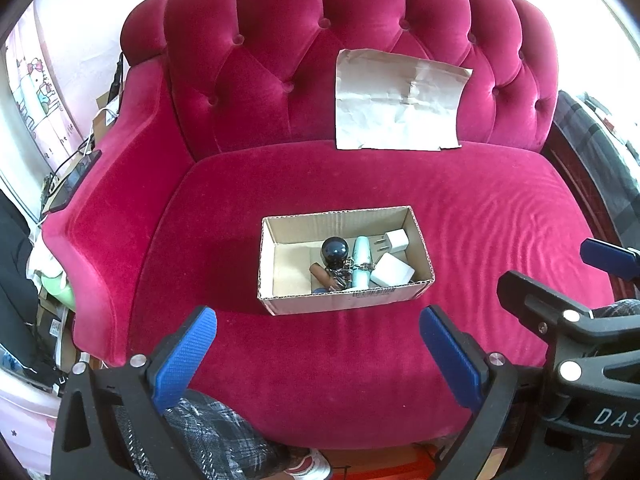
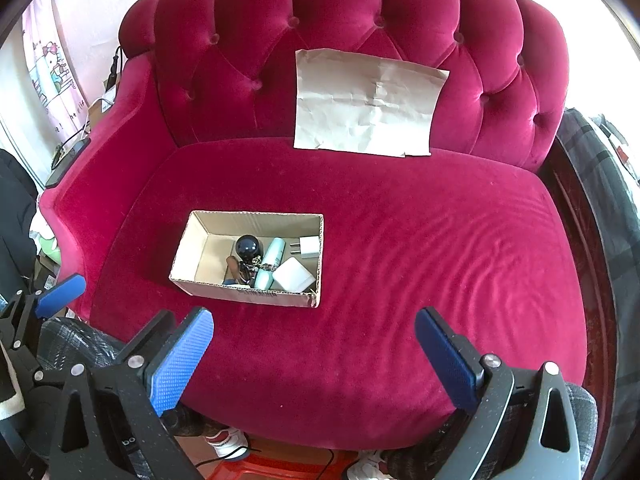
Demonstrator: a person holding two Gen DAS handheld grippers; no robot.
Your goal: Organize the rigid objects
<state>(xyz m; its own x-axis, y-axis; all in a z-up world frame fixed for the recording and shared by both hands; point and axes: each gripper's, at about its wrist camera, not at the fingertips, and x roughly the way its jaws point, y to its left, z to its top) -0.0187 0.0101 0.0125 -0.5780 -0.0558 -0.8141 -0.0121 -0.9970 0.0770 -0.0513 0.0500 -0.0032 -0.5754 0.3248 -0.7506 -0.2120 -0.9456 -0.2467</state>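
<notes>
— What do you see on the sofa (image 1: 460, 216) from where you stand?

— A small box (image 1: 344, 292) of cardboard sits on the red seat, a little to the left of the middle. It is open on top. Inside there is a dark ball (image 1: 335, 250), a pale tube (image 1: 363, 266) lying beside it, a brown stick (image 1: 322, 275), some chain (image 1: 352, 268) across the tube, and two white chargers: the plug (image 1: 394, 241) in the far right corner and the block (image 1: 392, 271) nearer to us. All these things are at the right half of the box; the left half shows only the bare bottom.

— And the tongs?

— Both are held above the front edge of the seat, well apart from the box. The left tongs (image 1: 318, 354) are wide open, the blue pads (image 1: 184, 356) far from each other, and nothing is between them. The right tongs (image 2: 316, 354) are the same: spread wide and holding nothing. In the left view the right tongs show at the right edge, beside the left one.

— Anything else on the sofa?

— A creased paper (image 2: 366, 104) leans against the tufted back, its lower edge touching the seat, behind the box and to the right. Under the tongs I see checked trousers (image 1: 208, 436) and a white shoe (image 2: 226, 442) on the floor. At the far left hangs a pink curtain (image 2: 50, 68) with a cartoon cat on it
</notes>
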